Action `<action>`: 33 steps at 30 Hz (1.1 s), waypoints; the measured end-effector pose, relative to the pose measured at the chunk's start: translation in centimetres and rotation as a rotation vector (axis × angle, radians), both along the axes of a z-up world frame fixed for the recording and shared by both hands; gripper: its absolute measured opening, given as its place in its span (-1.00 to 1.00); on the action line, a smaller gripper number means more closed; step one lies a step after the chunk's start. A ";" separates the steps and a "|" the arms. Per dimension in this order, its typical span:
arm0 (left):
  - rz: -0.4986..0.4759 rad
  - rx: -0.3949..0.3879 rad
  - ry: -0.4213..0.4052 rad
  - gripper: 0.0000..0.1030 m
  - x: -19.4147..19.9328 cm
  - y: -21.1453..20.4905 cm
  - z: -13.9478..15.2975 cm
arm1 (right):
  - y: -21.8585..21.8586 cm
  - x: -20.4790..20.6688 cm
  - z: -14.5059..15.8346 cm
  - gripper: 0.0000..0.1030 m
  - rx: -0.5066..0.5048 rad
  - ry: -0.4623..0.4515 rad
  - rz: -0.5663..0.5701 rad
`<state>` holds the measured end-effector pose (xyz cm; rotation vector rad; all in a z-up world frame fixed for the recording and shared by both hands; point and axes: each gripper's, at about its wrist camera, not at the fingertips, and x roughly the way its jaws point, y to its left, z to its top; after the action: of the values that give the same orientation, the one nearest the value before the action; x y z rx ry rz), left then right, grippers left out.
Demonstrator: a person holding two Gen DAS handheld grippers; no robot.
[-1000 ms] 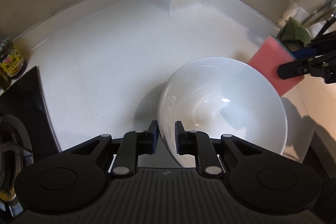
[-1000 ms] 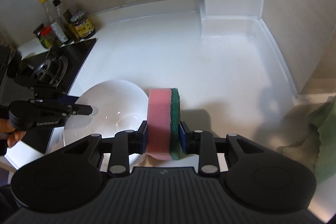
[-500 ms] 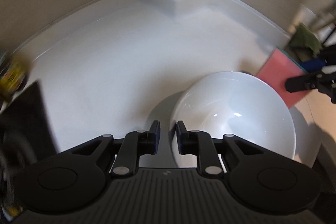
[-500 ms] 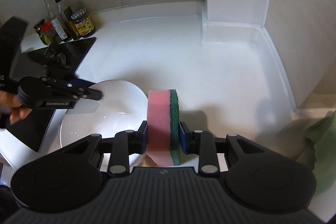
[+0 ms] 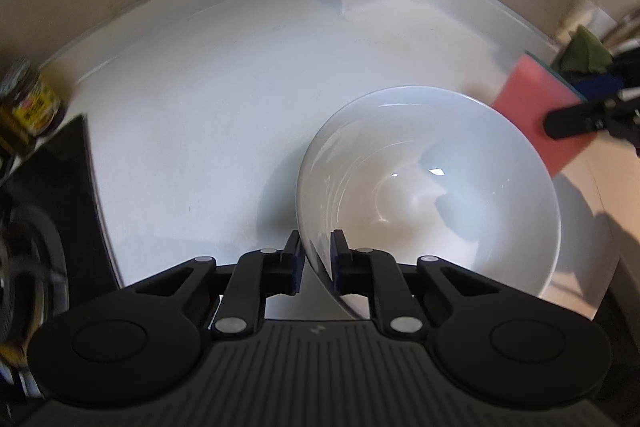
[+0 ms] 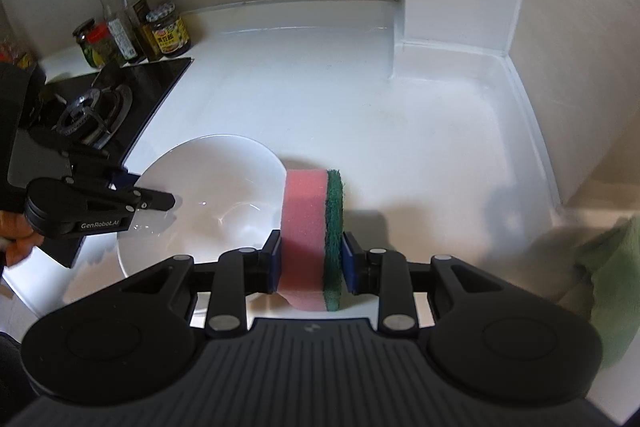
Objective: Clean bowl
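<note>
1. The white bowl [image 5: 432, 187] sits on the counter [image 5: 208, 99], its near-left rim between my left gripper [image 5: 316, 263] pads, jaws just narrowed onto it.
2. My right gripper [image 6: 311, 263], nearer the bowl's right rim, clamps the upright pink-green sponge [image 6: 312, 227] just beside it, bowl to its left.

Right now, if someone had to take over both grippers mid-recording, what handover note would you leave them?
Left gripper: jaws have just been closing astride the near rim of the white bowl; whether the pads press yet is unclear.
Right gripper: clamped on the pink-and-green sponge, held beside the bowl, not touching its inside.
Bowl sits upright on the white counter next to the stove.
Done: sponge picked up, bowl being secured.
Left: firm the rim grip, then wipe the bowl's inside.
</note>
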<state>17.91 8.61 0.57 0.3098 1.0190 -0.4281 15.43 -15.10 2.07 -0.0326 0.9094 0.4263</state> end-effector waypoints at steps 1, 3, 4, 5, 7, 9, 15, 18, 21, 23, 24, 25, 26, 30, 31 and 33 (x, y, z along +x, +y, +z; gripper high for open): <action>-0.029 0.009 -0.004 -0.74 0.1 -0.1 0.0 | 0.2 0.4 0.0 -0.50 -0.009 -0.004 0.004; -0.090 0.027 -0.012 -0.74 0.7 -0.2 0.1 | 0.5 1.0 0.0 -0.50 -0.023 -0.011 0.010; -0.113 0.033 -0.017 -0.74 0.9 -0.3 0.1 | 0.6 1.2 0.0 -0.50 -0.029 -0.016 0.012; -0.125 0.034 -0.019 -0.74 1.1 -0.3 0.1 | 0.7 1.4 0.0 -0.50 -0.033 -0.018 0.013; -0.107 0.017 -0.013 -0.74 1.2 -0.1 0.2 | 0.7 1.7 -0.1 -0.50 -0.032 -0.022 0.010; -0.062 -0.004 -0.010 -0.69 1.0 0.3 0.4 | 0.5 1.6 -0.1 -0.50 -0.024 -0.022 0.006; 0.169 -0.087 0.007 -0.64 -1.7 2.0 0.7 | -0.3 0.7 -0.5 -0.50 0.063 -0.007 -0.053; 0.191 -0.100 -0.012 -0.62 -2.5 2.3 0.6 | -0.3 -0.4 -0.5 -0.50 0.081 0.005 -0.064; 0.129 -0.086 -0.017 -0.64 -2.5 2.5 0.6 | 0.1 -0.9 -0.3 -0.50 0.049 0.012 -0.039; 0.051 -0.066 -0.017 -0.65 -2.0 2.4 0.7 | 0.0 -0.7 -0.2 -0.50 0.040 0.022 -0.017; 0.004 -0.055 -0.017 -0.65 -1.5 2.3 0.7 | -0.1 -0.5 -0.2 -0.50 0.038 0.024 -0.011; -0.043 -0.046 -0.018 -0.66 -1.1 2.1 0.6 | 0.0 -0.2 -0.1 -0.50 0.030 0.021 0.003; -0.090 -0.036 -0.019 -0.66 -0.7 1.9 0.5 | 0.1 0.2 0.1 -0.50 0.019 0.014 0.014; -0.242 0.005 -0.020 -0.66 0.4 1.1 0.6 | 0.7 1.9 0.2 -0.50 -0.010 -0.011 0.021; -0.254 0.006 -0.014 -0.66 0.7 0.9 0.6 | 0.8 2.3 0.1 -0.50 -0.012 -0.013 0.019; -0.200 0.000 -0.026 -0.60 0.8 1.0 1.0 | 1.0 2.8 0.0 -0.50 -0.010 -0.014 0.011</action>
<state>18.70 9.61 1.52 0.4185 0.9658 -0.6036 18.24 -14.08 2.05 -0.0493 0.8982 0.4317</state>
